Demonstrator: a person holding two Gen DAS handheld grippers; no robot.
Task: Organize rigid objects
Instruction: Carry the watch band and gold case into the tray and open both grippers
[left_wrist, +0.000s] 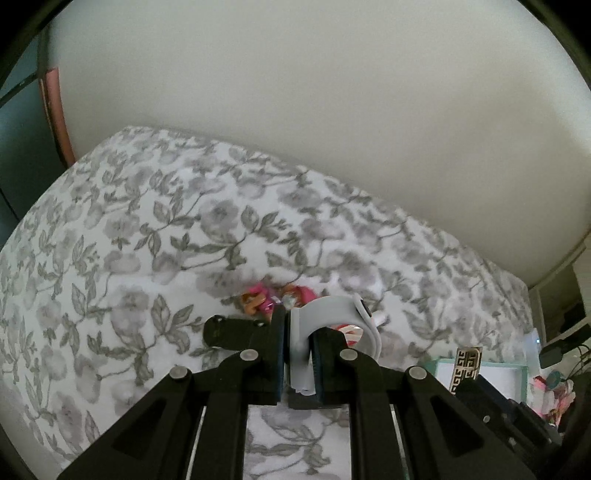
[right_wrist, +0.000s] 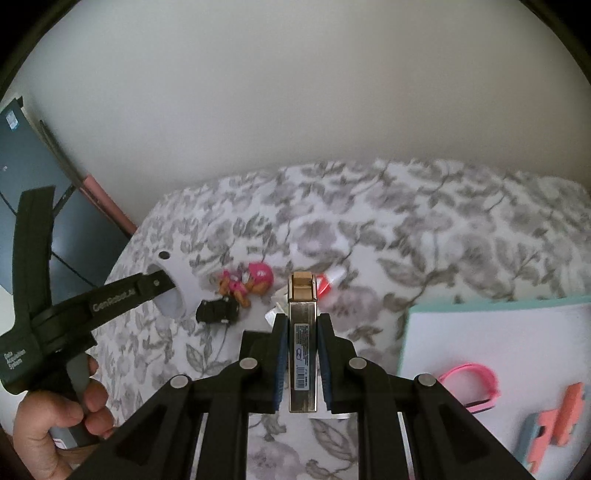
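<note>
Left gripper (left_wrist: 298, 354): jaws closed on the strap of a grey wristband watch (left_wrist: 334, 317), which loops up and to the right of the fingertips, clear of the bed. Just ahead of it lie a black toy car (left_wrist: 231, 330) to the left and a pink toy figure (left_wrist: 264, 299) beyond; open floral bedspread (left_wrist: 129, 240) stretches left and forward to the far edge, where a plain pale wall (left_wrist: 295, 92) rises. Right gripper (right_wrist: 303, 354): jaws closed on a narrow gold-capped bottle (right_wrist: 303, 332), held upright between the pads. To its left, a hand (right_wrist: 55, 417) grips the other tool's handle; ahead lie the car, the figure and small red-and-white packets (right_wrist: 327, 282). To its right sits a teal-rimmed white tray (right_wrist: 480, 306) holding a pink band (right_wrist: 476, 376) and a coral clip (right_wrist: 561, 421).
</note>
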